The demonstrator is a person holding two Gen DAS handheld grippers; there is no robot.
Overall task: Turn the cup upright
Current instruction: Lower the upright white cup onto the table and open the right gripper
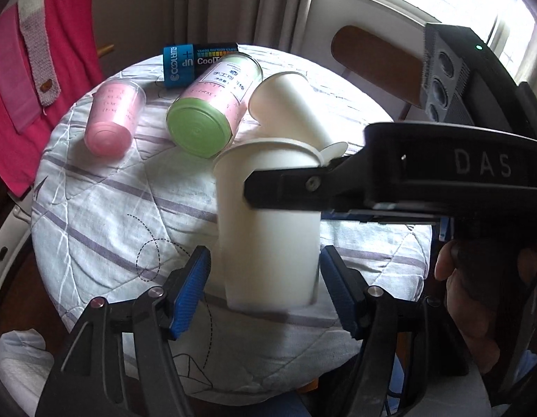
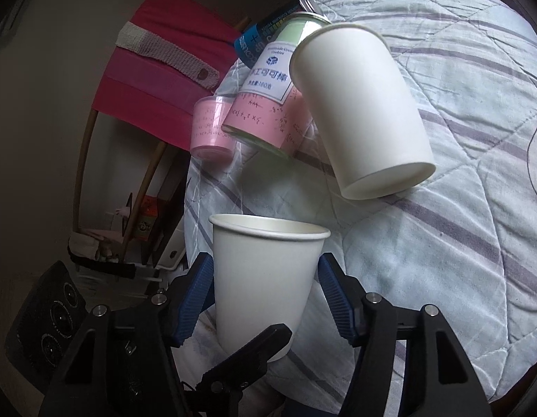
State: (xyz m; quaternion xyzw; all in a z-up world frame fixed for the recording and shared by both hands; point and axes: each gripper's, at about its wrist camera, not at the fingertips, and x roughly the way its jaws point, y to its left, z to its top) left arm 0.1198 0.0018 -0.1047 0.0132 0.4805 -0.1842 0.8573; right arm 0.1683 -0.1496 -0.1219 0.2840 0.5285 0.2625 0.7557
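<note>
Two white paper cups, two pink canisters.

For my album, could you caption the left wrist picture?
Both grippers bracket an upright white paper cup on a quilted round table; another cup lies tipped behind.

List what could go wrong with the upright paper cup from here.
1. The upright paper cup sits between both grippers; the right gripper could crush its thin wall.
2. The left gripper is open beside it and could knock it over.
3. A tip could hit the lying white cup.
</note>
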